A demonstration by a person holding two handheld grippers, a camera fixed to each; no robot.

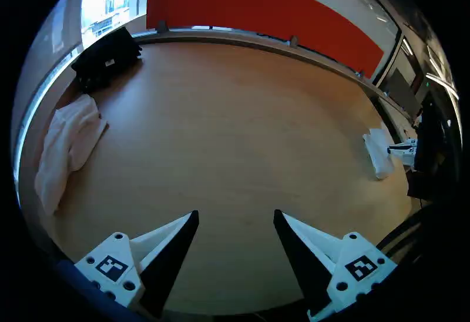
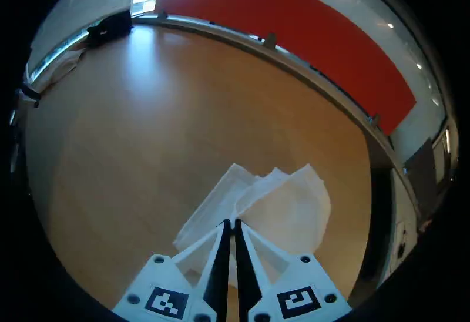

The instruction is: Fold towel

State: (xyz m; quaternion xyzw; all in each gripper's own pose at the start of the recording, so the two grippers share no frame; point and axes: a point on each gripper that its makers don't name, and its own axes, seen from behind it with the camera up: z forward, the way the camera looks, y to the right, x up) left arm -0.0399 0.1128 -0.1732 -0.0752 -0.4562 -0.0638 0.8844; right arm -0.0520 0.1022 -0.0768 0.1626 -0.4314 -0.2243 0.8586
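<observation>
Towel [image 2: 288, 204] near tabletop [image 2: 117, 146] edge (room beyond)

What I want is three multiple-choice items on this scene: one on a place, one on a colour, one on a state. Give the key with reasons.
1. Where does the black bag lie?
A. Near the table's far left edge
B. In the middle of the table
C. Between a gripper's fingers

2. What colour is the panel behind the table?
A. Blue
B. Red
C. Green

3. How does the left hand-held gripper stand?
A. Shut on a cloth
B. Shut on the bag
C. Open, holding nothing

Key:
1 A: the bag sits at the far left edge, beyond a white cloth heap.
2 B: the panel is plainly red in both views.
3 C: its fingers stand wide apart over bare wood; it is the right hand-held gripper that is closed at the white towel.
</observation>
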